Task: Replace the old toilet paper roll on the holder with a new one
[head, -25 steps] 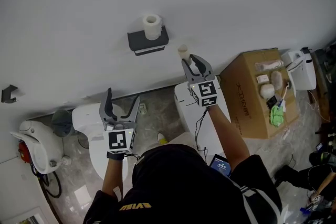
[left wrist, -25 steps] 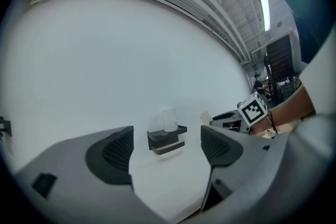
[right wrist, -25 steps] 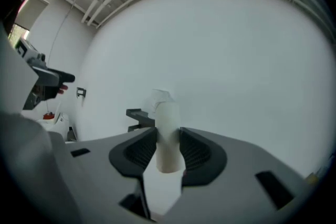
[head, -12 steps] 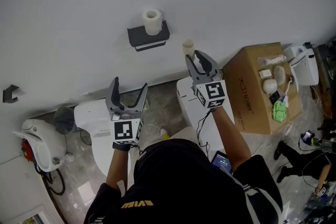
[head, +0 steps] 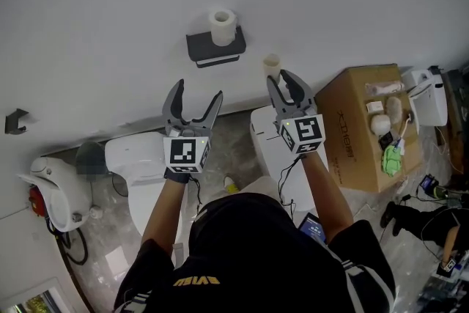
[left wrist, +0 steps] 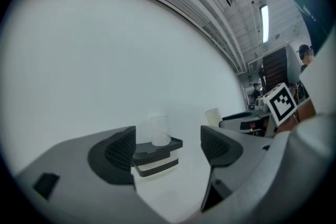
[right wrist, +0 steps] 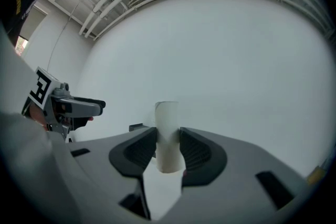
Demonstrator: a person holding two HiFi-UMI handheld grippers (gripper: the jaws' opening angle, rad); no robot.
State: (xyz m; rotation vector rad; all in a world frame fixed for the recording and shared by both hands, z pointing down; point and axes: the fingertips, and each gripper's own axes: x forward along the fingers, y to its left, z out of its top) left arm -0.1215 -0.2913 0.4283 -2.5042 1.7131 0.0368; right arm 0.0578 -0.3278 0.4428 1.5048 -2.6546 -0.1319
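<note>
- Two grippers point level at the white wall (head: 110,11). The left gripper (head: 198,91) faces the dark holder (head: 215,49), which is ahead of it and apart from it.
- One white paper roll (head: 222,26) stands upright on top of this holder.
- In the left gripper view, the holder and the roll appear between the two jaws, but farther off and not touched.
- The left jaws stand wide apart and hold nothing.
- The right gripper (head: 282,79) is to the right of the holder. Its jaws are narrow and press from both sides on a pale cardboard tube (right wrist: 168,134), which stands upright and rises above the pads.
- Compared with one second before, the left gripper is higher in the head view, nearer to the holder and nearer to the right gripper. The right gripper has the same grip on the tube.
</note>
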